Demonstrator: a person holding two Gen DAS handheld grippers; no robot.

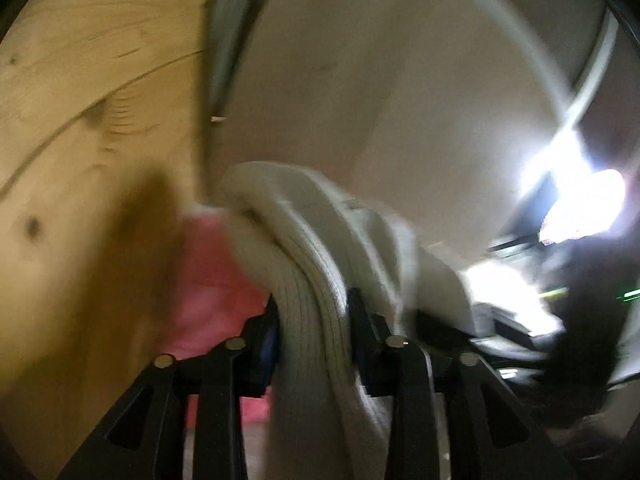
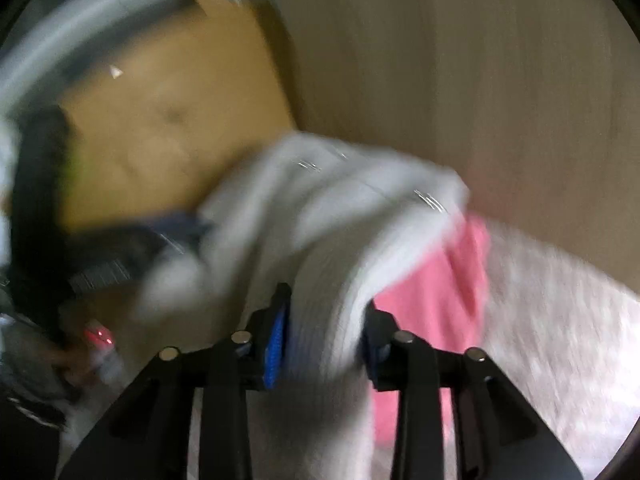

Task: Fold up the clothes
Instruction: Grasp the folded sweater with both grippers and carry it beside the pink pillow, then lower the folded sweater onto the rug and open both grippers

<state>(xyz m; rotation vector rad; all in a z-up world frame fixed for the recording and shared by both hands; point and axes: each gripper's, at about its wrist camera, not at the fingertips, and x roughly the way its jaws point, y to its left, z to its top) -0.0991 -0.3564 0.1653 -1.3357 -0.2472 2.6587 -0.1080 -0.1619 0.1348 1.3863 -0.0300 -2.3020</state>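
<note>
A thick white ribbed garment (image 1: pixel 304 240) lies folded in several layers between the fingers of my left gripper (image 1: pixel 314 300), which is shut on it. In the right wrist view the same white garment (image 2: pixel 320 208) bunches up ahead of my right gripper (image 2: pixel 326 296), whose blue-padded fingers are also shut on it. A pink cloth (image 1: pixel 212 272) sits just under and beside the white one, to its left in the left wrist view; the pink cloth (image 2: pixel 436 288) appears to its right in the right wrist view. Both views are blurred by motion.
A light wooden board (image 1: pixel 92 120) fills the left side, and a pale beige surface (image 1: pixel 380 80) lies beyond the garment. A speckled grey rug or fabric (image 2: pixel 560 320) spreads at the right. Dark blurred objects (image 2: pixel 40 200) and bright glare (image 1: pixel 568 200) sit at the edges.
</note>
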